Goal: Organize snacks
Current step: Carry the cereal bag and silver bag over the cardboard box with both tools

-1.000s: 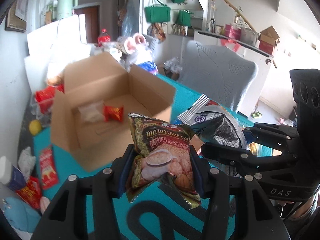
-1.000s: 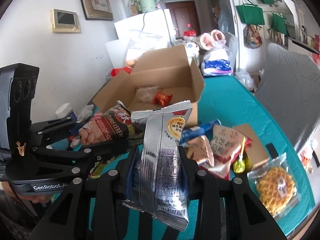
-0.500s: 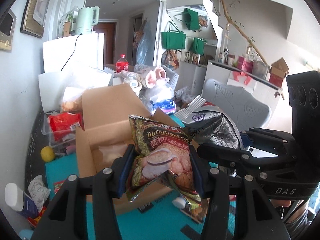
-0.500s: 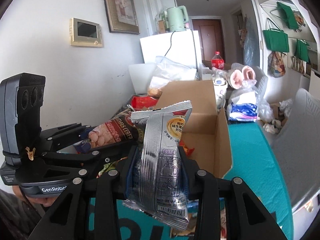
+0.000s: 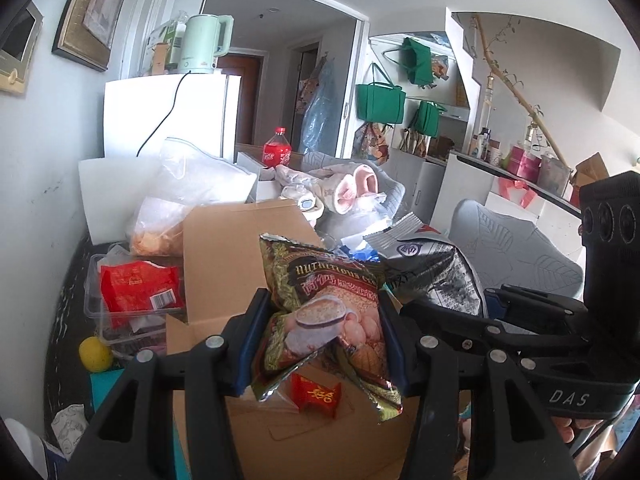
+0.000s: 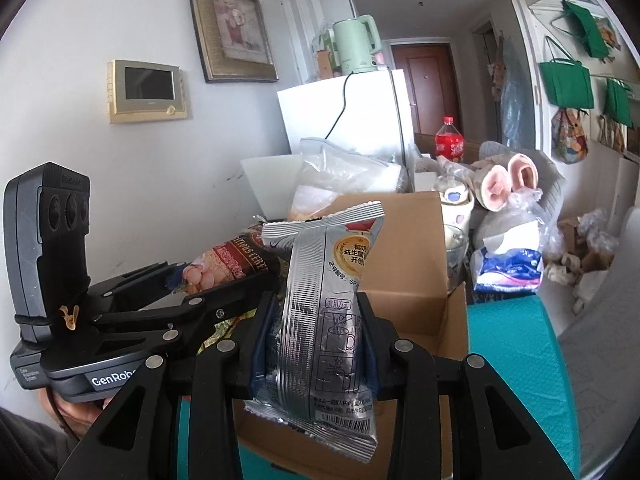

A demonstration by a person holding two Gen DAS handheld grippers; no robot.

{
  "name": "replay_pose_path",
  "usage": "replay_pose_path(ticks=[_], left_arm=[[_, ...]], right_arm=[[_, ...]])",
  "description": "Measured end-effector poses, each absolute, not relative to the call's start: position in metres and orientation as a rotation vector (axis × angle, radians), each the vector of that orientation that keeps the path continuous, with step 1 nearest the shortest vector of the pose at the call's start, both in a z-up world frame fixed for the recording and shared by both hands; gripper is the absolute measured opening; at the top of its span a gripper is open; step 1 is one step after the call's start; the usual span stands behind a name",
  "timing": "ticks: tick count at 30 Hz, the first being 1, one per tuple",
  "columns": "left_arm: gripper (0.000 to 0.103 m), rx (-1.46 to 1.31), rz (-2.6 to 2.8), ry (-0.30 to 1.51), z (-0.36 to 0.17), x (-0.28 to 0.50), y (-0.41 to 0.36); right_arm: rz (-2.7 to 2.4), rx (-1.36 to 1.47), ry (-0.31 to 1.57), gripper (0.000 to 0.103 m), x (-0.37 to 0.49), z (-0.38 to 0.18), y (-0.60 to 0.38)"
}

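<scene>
My left gripper point(image 5: 320, 344) is shut on a brown cereal packet point(image 5: 328, 316), held upright over the near edge of an open cardboard box point(image 5: 224, 264). A small red snack point(image 5: 316, 394) lies on the box floor below it. My right gripper point(image 6: 316, 340) is shut on a silver sachet point(image 6: 324, 312), also upright just in front of the cardboard box point(image 6: 404, 264). Each gripper shows in the other's view: the right gripper point(image 5: 448, 312) with the silver sachet point(image 5: 436, 268) to the right, the left gripper point(image 6: 224, 292) with the cereal packet point(image 6: 224, 264) to the left.
A clear tray with a red packet point(image 5: 136, 292) and a yellow ball point(image 5: 95, 354) lie left of the box. Plastic bags point(image 5: 188, 196), a cola bottle point(image 5: 277, 152) and pink slippers point(image 6: 508, 184) crowd behind it. The teal table top point(image 6: 516, 380) runs to the right, beside a grey chair point(image 5: 516, 248).
Both grippers have moved forward and up to the box with their packets still held. The box has come from further off to right under the fingers, and the table's loose snacks have dropped out of view.
</scene>
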State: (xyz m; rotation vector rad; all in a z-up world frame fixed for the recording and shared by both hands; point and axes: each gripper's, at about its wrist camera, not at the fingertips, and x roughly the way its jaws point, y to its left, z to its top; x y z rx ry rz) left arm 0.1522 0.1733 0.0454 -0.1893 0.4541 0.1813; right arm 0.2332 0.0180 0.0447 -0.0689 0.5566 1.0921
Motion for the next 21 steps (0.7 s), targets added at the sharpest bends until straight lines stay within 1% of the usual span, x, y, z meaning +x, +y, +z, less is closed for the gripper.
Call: replay_pose_path(ticks=[7,14,21], left_arm=[[0.051,-0.187,0.247,0.522,0.018,0.175,0.190],[0.051,-0.211,0.275,0.610,-0.013,0.200,0.201],[0.051,-0.202,0.311,0.672,-0.032,0.211,0.206]], right_arm=[[1.100,-0.014,0.666,0.037,0.270,0.005,0.041],[1.043,-0.062,0.764,0.037,0.285,-0.026,0.055],[0.985,-0.112,0.806,0.037,0.290,-0.041,0.064]])
